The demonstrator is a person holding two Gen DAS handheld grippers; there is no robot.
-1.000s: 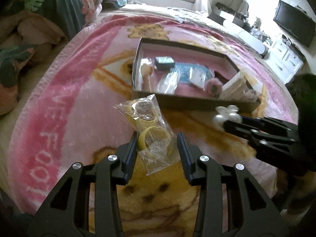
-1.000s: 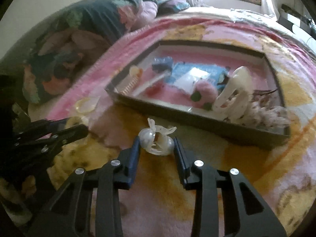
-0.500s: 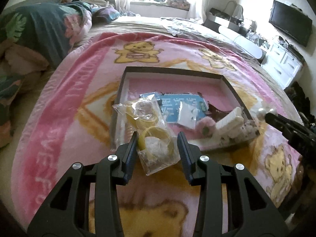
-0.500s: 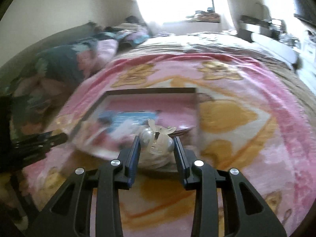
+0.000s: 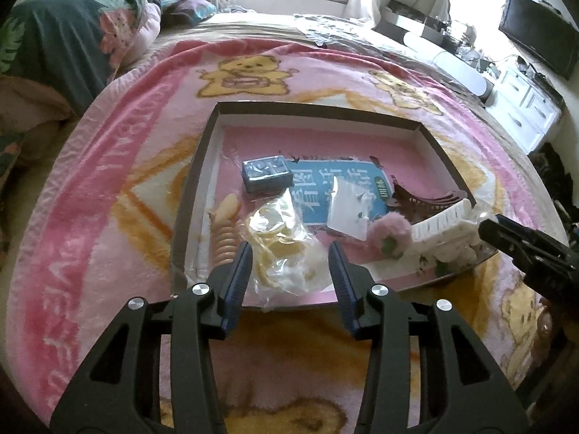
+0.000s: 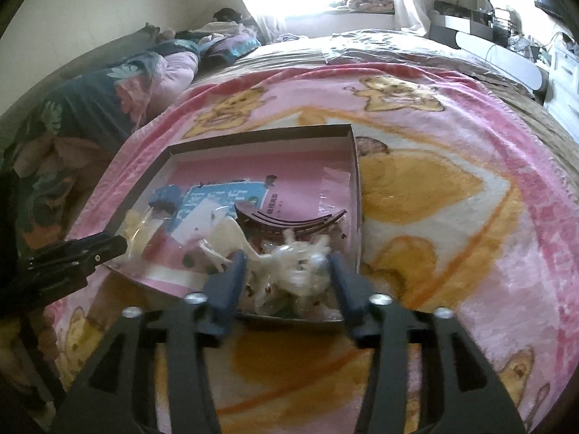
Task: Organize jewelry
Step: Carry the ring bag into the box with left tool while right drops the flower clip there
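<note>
A dark-walled tray [image 5: 318, 108] with a pink floor lies on the bed. My left gripper [image 5: 289, 256] hovers over its near left part, jaws opening. Between them a clear bag of yellow bangles [image 5: 282, 249] lies on the tray floor, and the pads do not press it. My right gripper [image 6: 287, 266] is over the tray's [image 6: 253, 137] near right corner, jaws also opening. A white flower hair clip [image 6: 300, 264] lies loose and blurred between them, on other pale clips. Each gripper shows from the side in the other's view.
The tray also holds a small dark box [image 5: 267, 173], a blue card [image 5: 340, 188], a pink pompom [image 5: 392, 231], a white comb clip [image 5: 441, 224] and a brown comb [image 6: 289, 217]. A pink bear blanket [image 5: 108, 188] spreads around it. Pillows [image 5: 72, 36] lie far left, white drawers [image 5: 524, 108] far right.
Both grippers moved from the blanket in front of the tray to above it. Their jaws widened, and the bag and the white clip now lie in the tray.
</note>
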